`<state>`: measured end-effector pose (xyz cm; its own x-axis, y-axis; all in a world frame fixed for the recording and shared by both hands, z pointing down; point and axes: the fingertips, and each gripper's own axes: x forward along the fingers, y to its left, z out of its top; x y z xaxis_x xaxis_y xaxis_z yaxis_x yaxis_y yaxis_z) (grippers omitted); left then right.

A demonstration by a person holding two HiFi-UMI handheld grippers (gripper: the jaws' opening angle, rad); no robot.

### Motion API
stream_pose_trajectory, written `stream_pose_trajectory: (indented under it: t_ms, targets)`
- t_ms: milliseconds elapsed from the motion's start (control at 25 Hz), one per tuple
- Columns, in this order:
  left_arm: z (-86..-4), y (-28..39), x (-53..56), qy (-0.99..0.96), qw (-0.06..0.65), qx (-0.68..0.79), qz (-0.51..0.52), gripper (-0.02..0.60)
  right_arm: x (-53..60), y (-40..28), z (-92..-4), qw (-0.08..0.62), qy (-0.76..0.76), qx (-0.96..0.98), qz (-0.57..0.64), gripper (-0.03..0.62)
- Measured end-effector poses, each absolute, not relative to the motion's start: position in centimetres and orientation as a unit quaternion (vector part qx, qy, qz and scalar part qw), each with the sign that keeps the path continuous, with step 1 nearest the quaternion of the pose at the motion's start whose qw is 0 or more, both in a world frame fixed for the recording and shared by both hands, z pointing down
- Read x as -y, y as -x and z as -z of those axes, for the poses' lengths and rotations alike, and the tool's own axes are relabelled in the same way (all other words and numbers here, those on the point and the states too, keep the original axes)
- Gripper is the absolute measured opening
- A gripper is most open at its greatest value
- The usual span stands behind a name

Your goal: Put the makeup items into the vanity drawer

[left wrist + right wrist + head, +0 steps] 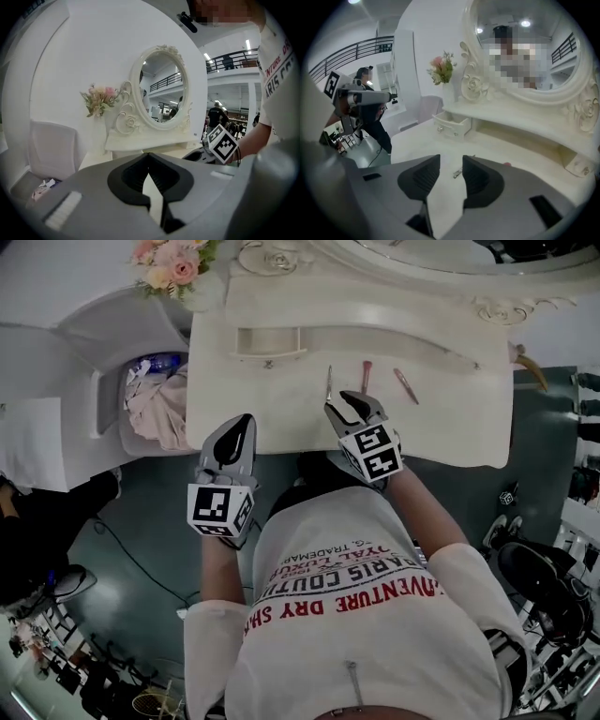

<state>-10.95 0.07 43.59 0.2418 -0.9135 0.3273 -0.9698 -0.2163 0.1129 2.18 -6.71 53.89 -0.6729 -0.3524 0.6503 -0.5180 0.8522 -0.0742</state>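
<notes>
Step in hand: approach for the first pick. My right gripper [345,409], jaws apart and empty, lines up on the slender metal tool [329,383], with two pink sticks [366,377] at its 3 o'clock. My left gripper [242,426] has its jaws together. Next move: descend, clamp, and carry to the open drawer [267,341] at 11 o'clock

The left hand-held gripper [239,425] and the right hand-held gripper [349,405] are matt grey plastic with black ribbed pads [480,180]. Ahead of the right one, the bench [450,418] looks smooth, cream-painted and satin. The thin tool [329,383] just beyond its jaws glints like metal.
</notes>
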Motion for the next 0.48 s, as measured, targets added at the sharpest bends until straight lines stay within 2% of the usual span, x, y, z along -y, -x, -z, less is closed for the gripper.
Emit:
stream_pose_trajectory:
  t_ms: [480]
  targets:
    - [-45.9,10.5,6.7,-0.782,0.178,0.584,-0.122,0.011,10.8,-1.2,-60.3,0.374,-0.224,0.875,-0.210,0.129]
